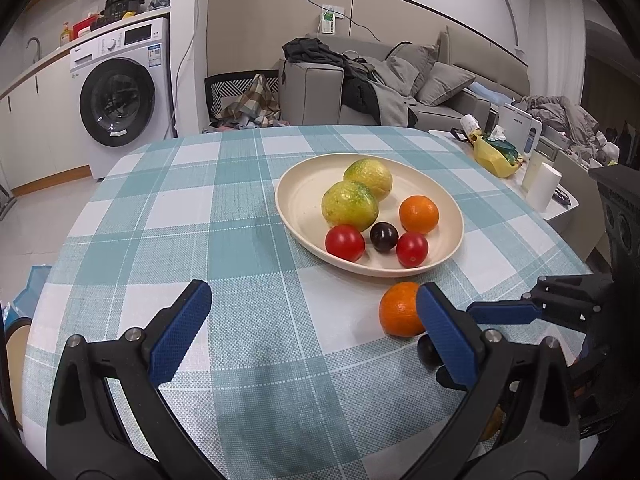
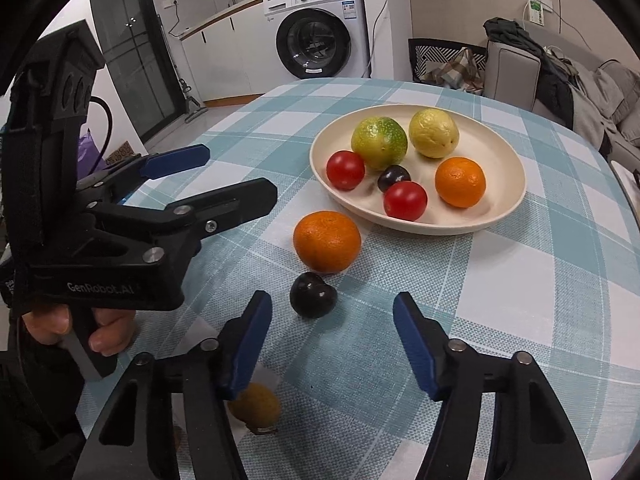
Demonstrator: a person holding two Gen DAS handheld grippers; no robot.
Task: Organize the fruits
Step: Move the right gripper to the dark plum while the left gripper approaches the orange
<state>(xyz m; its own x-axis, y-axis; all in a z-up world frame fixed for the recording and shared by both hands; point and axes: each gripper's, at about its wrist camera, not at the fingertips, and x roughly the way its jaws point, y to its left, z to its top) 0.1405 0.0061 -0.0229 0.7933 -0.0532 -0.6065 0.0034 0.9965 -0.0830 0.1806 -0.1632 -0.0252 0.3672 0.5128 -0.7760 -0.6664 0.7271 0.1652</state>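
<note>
Since the right gripper hung spread over the cloth with nothing between its blue pads, we judged the step in hand to be the pick of the dark plum, which lay just beyond the fingertips at lower centre of the right wrist view, free of both pads. To do it well we would have centred the jaws on the plum and closed gently, as so round a fruit seemed likely to roll, keeping clear of the loose orange just behind it.

Item, nearest: small brownish fruit, low in the frame, partly hidden behind the right gripper's finger; kind not determined.
Item: dark plum, glossy, near black, round.
Item: loose orange, bright, dimpled skin, on the checked tablecloth.
Item: left gripper, spread, empty, over bare cloth.
Item, farther: cream plate, centre right, holding two yellow-green fruits, two red tomatoes, one plum, one orange.
</note>
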